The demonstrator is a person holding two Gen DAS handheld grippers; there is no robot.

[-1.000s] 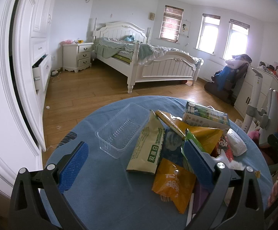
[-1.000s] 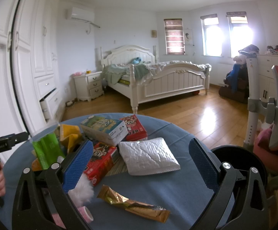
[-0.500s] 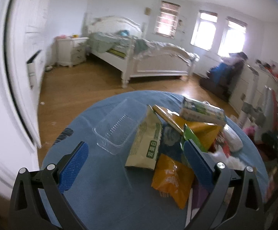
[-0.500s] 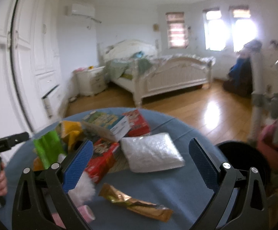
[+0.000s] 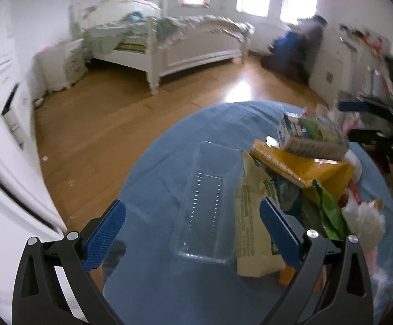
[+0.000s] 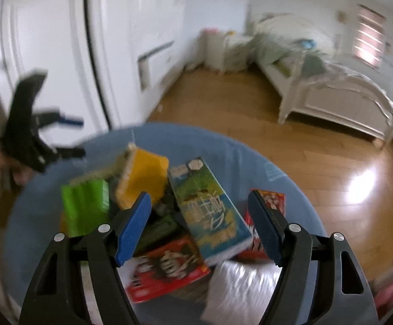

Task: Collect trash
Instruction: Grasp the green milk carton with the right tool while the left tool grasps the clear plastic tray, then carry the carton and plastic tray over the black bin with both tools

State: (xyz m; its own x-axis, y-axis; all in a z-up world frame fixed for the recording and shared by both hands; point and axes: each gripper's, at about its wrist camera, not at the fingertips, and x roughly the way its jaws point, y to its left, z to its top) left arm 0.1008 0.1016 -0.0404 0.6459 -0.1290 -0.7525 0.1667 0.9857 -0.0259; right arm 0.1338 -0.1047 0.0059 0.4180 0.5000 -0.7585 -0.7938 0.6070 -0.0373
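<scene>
Both grippers have swung in over the counter (image 5: 155,178): the left gripper (image 5: 192,234) now straddles the clear tray (image 5: 207,211), the right gripper (image 6: 199,228) the carton (image 6: 210,216). Both sets of fingers are apart, so grasping comes next.

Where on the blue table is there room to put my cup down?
Bare cloth lies left of the clear tray, toward the table's near edge, and along its far edge. The right half is crowded with wrappers and a carton.
</scene>
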